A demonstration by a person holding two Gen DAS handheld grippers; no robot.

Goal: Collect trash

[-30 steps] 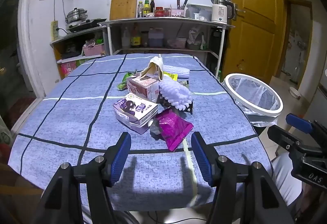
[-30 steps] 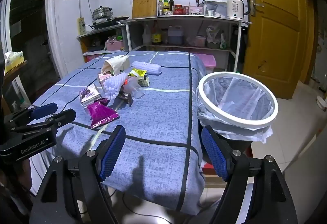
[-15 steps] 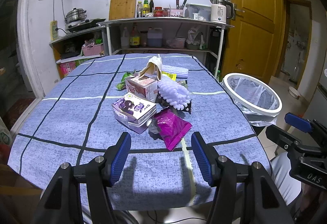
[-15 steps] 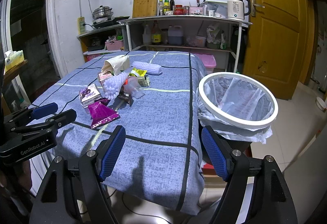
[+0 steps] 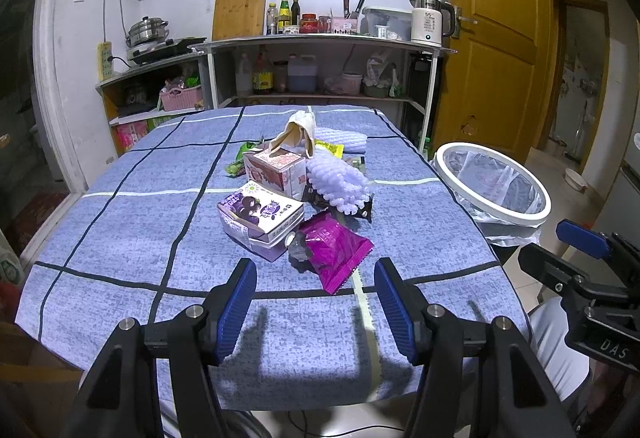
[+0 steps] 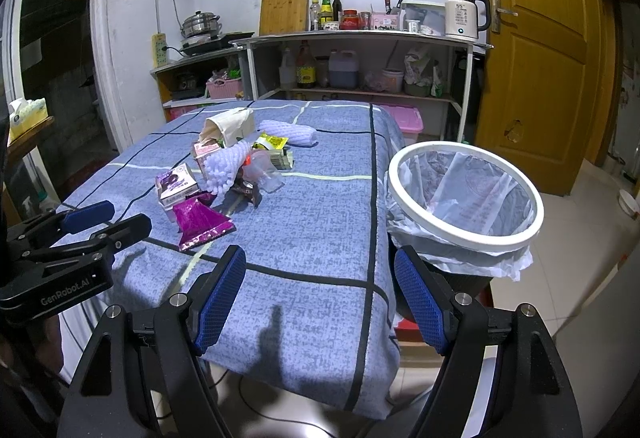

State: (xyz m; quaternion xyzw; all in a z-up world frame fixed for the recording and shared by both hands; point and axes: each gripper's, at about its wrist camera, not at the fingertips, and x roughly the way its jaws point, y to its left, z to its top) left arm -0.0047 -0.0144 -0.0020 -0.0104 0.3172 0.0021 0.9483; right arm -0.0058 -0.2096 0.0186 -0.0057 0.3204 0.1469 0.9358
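A blue cloth with dark and pale grid lines covers the bench (image 5: pixel 132 234), a magenta wrapper (image 5: pixel 334 252) at the litter's six o'clock, white-rimmed bin (image 6: pixel 466 198) beside a yellow-brown door (image 6: pixel 536 50).

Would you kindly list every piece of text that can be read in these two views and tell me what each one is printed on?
"GenRobot.AI": on the body of the left tongs, seen from the right wrist.
"DAS": on the body of the right tongs, seen from the left wrist; it may be cut off.
"55": on the white electric kettle.
Print on the purple carton, pink carton and yellow sachet is too blurred to read.
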